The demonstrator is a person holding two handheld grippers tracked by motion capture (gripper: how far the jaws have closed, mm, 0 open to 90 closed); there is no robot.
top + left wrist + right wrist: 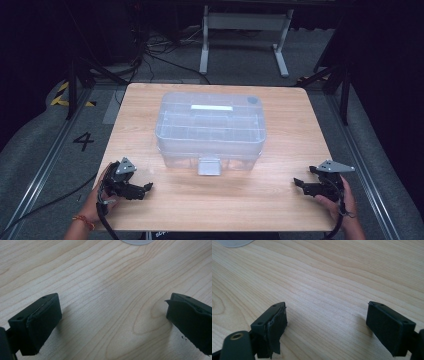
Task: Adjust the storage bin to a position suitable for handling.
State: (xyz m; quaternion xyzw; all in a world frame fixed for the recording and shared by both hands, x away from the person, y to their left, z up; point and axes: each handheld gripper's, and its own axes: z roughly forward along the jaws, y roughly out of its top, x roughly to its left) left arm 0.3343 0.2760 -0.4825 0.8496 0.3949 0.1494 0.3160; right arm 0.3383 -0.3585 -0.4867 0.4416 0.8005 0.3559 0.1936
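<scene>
So on the left side of the wooden table (150, 210), the left gripper (148, 187) sits low over the near edge, held in the person's left hand (97, 202), pointing in toward the middle. Its jaws are spread wide apart with nothing but bare wood between them, and the left gripper view makes that pretty obvious: both black pads hang just above the grain, with shadows right under them.

Middle of the table, a bit toward the far side, there's the clear plastic box (210, 127). Lid is on, a white strip runs along the top, and a latch (209, 166) hangs down on the near side facing the person. Looks like there are divided compartments inside, but I can't tell what's in them. It's well apart from both grippers.

Over on the right, the right gripper (298, 184) is in the right hand (340, 202) near the front edge, also aimed inward. Jaws spread too, nothing held, just tabletop under them.
</scene>
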